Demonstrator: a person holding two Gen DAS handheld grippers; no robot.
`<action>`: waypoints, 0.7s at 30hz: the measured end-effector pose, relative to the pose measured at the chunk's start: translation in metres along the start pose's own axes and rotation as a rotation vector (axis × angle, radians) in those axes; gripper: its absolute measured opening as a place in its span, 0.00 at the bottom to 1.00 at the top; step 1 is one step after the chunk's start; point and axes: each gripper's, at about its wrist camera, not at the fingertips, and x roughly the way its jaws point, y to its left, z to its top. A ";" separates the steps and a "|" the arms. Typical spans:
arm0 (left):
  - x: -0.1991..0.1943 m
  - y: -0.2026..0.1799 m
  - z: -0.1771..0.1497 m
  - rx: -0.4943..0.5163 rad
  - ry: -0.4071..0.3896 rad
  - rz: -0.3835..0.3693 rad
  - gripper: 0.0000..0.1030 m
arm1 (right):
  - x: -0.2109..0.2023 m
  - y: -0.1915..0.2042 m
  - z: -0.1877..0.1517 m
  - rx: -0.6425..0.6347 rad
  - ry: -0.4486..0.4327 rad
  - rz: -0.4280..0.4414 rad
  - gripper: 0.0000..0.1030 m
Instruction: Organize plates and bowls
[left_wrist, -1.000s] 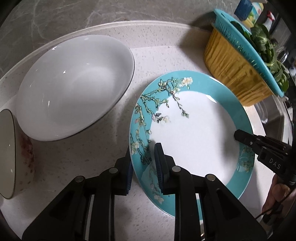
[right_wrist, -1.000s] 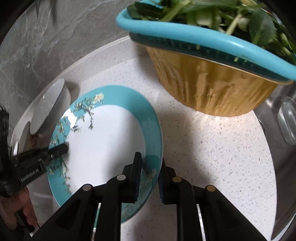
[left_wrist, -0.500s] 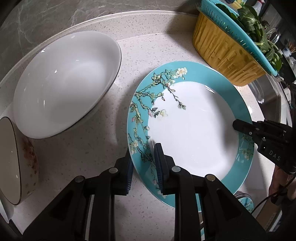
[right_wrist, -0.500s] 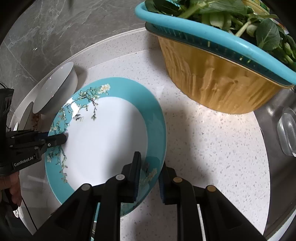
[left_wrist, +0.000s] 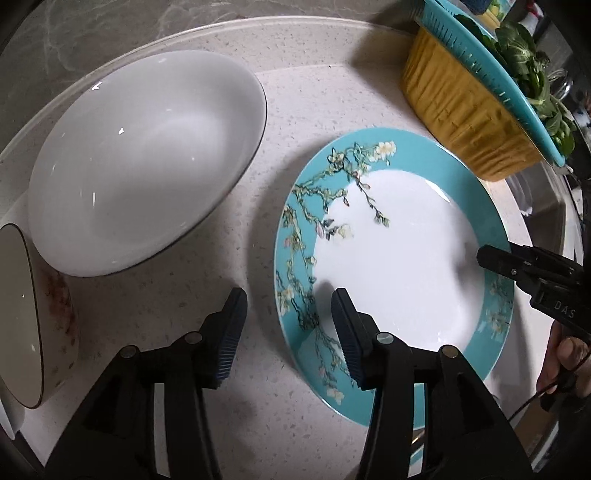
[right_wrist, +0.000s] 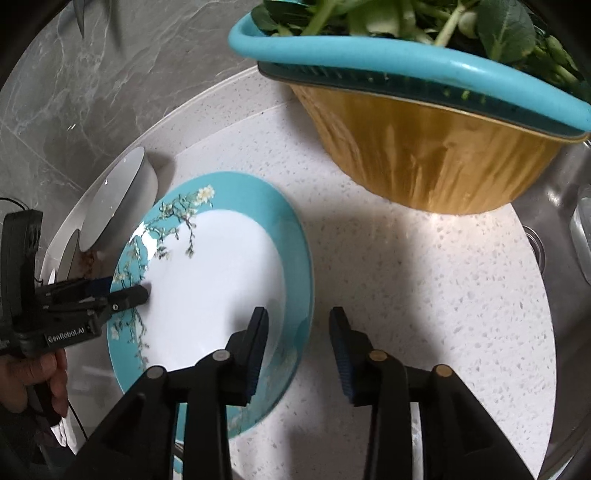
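Both grippers, left (left_wrist: 288, 308) and right (right_wrist: 298, 326), point steeply down, jaws just parted astride the teal plate's (left_wrist: 491, 218) rim, gripping nothing.

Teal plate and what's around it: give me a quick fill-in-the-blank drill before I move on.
1. The teal plate lies flat on the ____ counter.
2. The rim of the plate is painted with ____ branches.
3. The white bowl holds ____.
4. The left claw and right claw have just been opening; each straddles the plate's ____ without pressing it.

Missing words: speckled white; flowering; nothing; rim
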 end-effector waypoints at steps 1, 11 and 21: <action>0.000 -0.001 0.001 0.002 -0.003 -0.007 0.44 | 0.001 0.003 0.001 -0.008 0.000 0.003 0.36; -0.005 0.001 0.012 -0.003 -0.018 -0.008 0.23 | 0.013 0.013 0.014 -0.028 0.046 -0.025 0.18; -0.014 -0.013 0.013 0.054 -0.038 0.030 0.20 | 0.012 0.026 0.015 -0.053 0.095 -0.076 0.18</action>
